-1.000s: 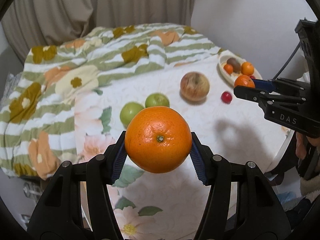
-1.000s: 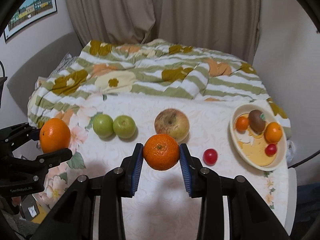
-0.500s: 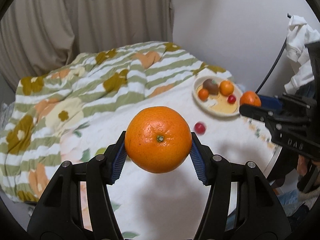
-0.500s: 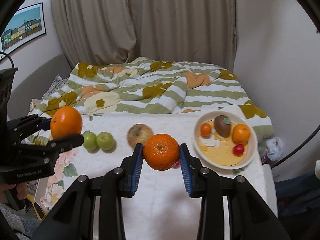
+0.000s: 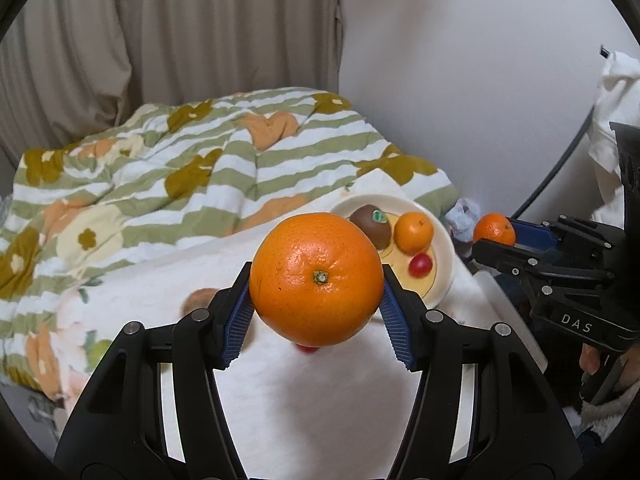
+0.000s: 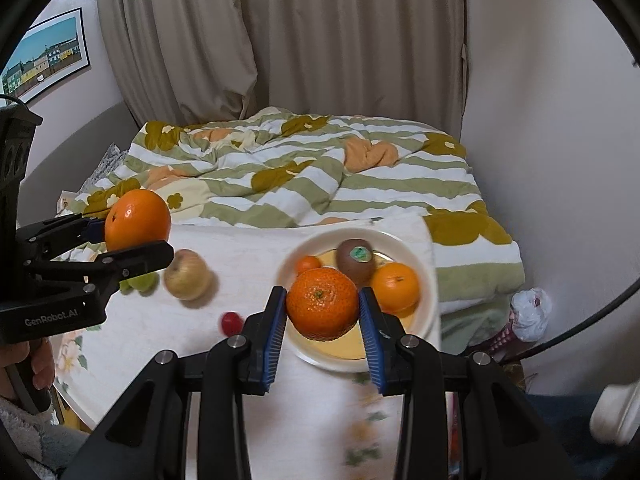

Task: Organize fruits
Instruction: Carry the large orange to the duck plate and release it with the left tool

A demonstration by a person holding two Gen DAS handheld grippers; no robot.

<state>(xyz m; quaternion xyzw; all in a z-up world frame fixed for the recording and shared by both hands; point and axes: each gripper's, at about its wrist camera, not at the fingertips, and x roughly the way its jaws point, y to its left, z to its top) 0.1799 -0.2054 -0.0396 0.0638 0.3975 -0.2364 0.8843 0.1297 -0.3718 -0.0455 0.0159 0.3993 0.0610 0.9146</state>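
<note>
While both hands carry fruit above the desk [image 6: 192, 364], left claw [image 5: 316, 284] clamps a large orange [image 5: 316, 278]; right claw [image 6: 322, 306] grips a mandarin [image 6: 322, 304] over the plate [image 6: 428, 304], kiwi [image 6: 355, 262] at 12 o'clock.

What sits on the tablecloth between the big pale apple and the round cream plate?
A small red fruit lies on the white tablecloth between the big pale apple and the round cream plate; otherwise bare. Right wrist view shows it, slightly blurred.
</note>
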